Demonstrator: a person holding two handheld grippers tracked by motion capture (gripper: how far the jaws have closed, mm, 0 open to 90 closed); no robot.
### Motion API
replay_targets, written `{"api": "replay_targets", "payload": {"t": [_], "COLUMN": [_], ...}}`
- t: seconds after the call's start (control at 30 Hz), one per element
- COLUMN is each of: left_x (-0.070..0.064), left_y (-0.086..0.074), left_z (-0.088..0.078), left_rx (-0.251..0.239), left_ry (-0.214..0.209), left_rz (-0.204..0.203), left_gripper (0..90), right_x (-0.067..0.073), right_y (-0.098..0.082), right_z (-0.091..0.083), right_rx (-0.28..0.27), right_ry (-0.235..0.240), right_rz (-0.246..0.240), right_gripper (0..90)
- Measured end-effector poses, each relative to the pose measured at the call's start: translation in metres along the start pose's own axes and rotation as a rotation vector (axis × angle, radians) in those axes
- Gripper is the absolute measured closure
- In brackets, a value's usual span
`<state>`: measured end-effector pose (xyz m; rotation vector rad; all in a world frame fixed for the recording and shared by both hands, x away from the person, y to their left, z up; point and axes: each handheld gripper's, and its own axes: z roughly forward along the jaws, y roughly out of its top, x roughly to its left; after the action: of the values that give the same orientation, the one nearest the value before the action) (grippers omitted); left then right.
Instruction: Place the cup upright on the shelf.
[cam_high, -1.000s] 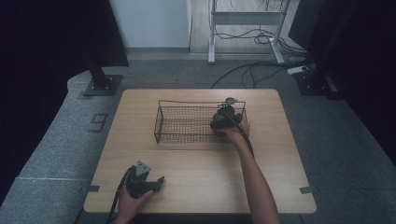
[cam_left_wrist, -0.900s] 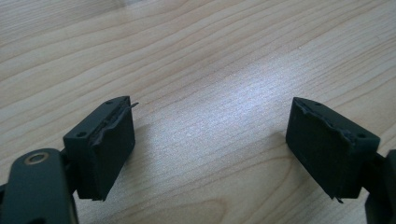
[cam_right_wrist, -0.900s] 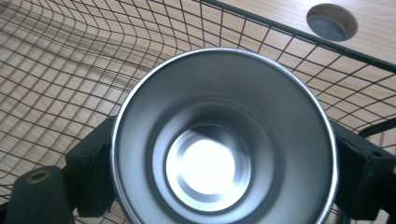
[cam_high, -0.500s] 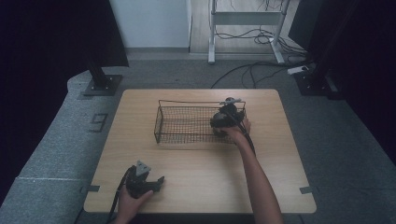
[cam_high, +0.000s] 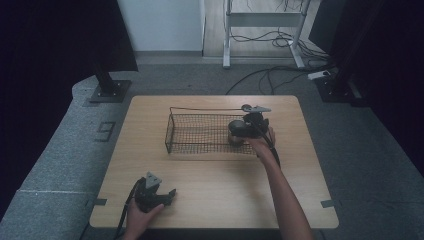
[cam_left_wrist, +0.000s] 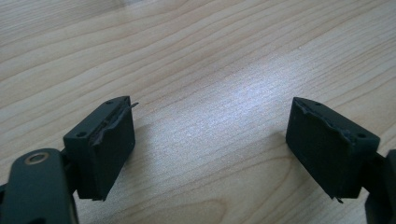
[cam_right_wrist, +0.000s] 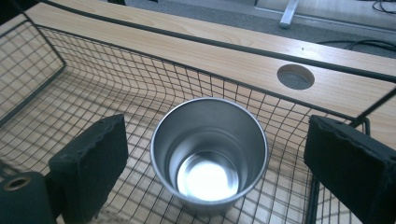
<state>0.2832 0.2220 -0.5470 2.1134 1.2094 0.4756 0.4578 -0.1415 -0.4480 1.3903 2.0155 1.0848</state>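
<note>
Right hand-held gripper (cam_right_wrist: 215, 154) spread wide around steel cup (cam_right_wrist: 209, 151) in wire basket (cam_right_wrist: 70, 93) — left hand-held gripper (cam_left_wrist: 210, 149) wide too.

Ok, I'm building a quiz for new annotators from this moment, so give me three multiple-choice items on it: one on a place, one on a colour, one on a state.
1. Where does the steel cup stand?
A. on the bare table
B. inside the wire basket, near its right end
C. on the floor

2. What colour is the basket's mesh?
A. black
B. white
C. red

3. How does the right claw stand at the cup?
A. shut on the rim
B. open, one jaw on each side, neither touching
C. shut under the base

Key: 1 B, since mesh lies under and around the cup; 2 A, since the wires are dark in both views; 3 B, since gaps show between each jaw and the cup wall.
</note>
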Motion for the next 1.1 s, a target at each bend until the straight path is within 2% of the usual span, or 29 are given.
{"api": "replay_targets", "payload": {"t": [0.1, 0.33, 0.53, 0.83, 1.1], "left_x": [0.0, 0.0, 0.0, 0.0, 0.0], "left_y": [0.0, 0.0, 0.0, 0.0, 0.0], "left_z": [0.0, 0.0, 0.0, 0.0, 0.0], "left_rx": [0.0, 0.002, 0.002, 0.002, 0.002], "left_ry": [0.0, -0.001, 0.0, 0.0, 0.0], "left_rz": [0.0, 0.0, 0.0, 0.0, 0.0], "left_gripper": [15.6, 15.6, 15.6, 15.7, 15.7], "right_x": [-0.001, -0.001, -0.003, -0.007, -0.01], "right_y": [-0.006, -0.022, -0.042, -0.09, -0.133], "right_z": [-0.009, -0.028, -0.052, -0.085, -0.097], "right_rx": [-0.021, -0.048, -0.092, -0.122, -0.1], "right_ry": [0.021, 0.031, 0.063, 0.089, 0.092], "right_rz": [0.007, -0.007, -0.015, -0.027, -0.032], "right_gripper": [7.2, 8.0, 9.0, 12.0, 12.8]}}
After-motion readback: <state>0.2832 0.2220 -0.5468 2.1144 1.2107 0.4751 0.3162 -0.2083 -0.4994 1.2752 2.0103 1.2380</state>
